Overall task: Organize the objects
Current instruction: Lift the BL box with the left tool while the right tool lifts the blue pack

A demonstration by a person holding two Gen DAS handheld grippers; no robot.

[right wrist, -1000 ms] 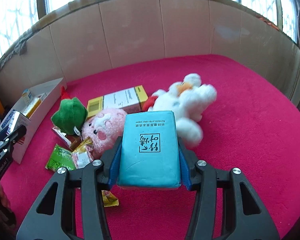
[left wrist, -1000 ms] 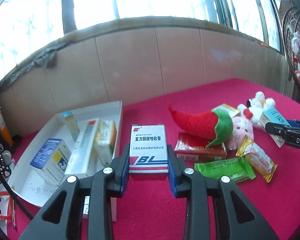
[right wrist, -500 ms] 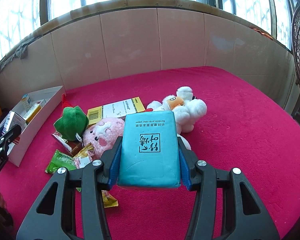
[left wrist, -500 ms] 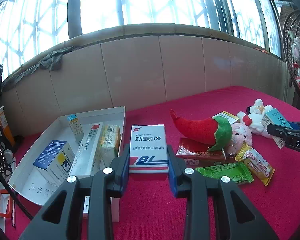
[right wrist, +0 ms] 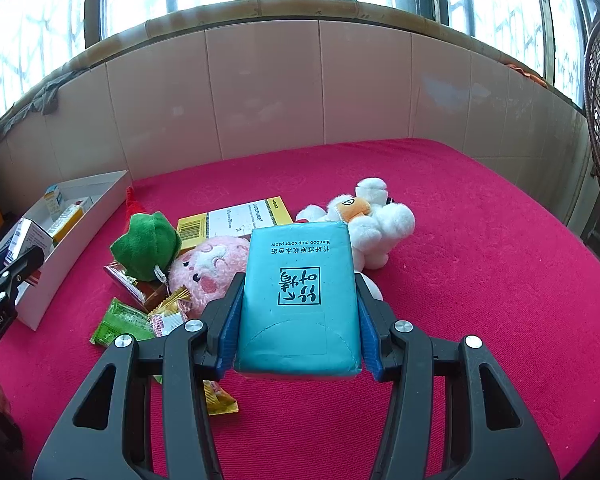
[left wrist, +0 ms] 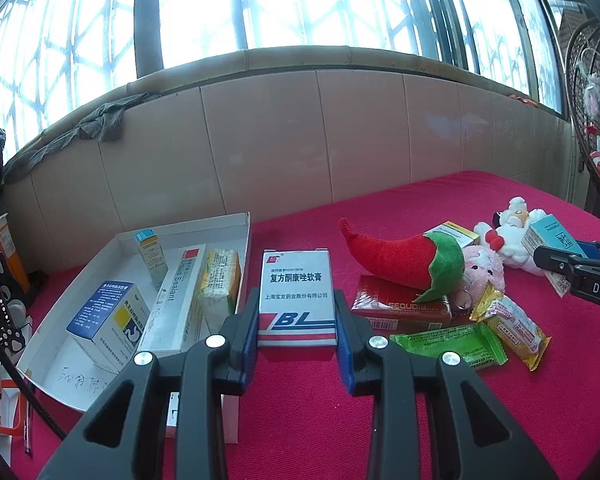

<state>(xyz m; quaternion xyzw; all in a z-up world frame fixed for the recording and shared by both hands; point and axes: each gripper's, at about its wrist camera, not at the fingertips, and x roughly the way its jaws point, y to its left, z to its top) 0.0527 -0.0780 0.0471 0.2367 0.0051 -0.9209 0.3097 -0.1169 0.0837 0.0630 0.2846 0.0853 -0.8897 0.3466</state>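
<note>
The job is only partly done. A white tray sits to the left of the left gripper, and it already has some boxes in it: a blue box, a little box standing up, a long white box and a yellow pack. So the boxes seem to go in there.

Lots of things are not sorted yet. They lie in a heap on the red bed, to the right of the left gripper and ahead of it: a red box, a chili toy lying across it, a pink toy, a green pack, a gold pack, a yellow box and a white toy at the far end.

The left gripper is squeezed in on a white medicine box. Its two blue pads press the sides of the box near the bottom. The box stands straight up between them, just right of the tray. I think it goes in the tray next.

The right gripper is pinching a teal tissue pack. Its pads hug both long sides and the pack lies flat between them. The pink toy, the chili toy and the snack packs are to its left, and the white toy is just behind the pack. I cannot tell where the tissue pack should go.
</note>
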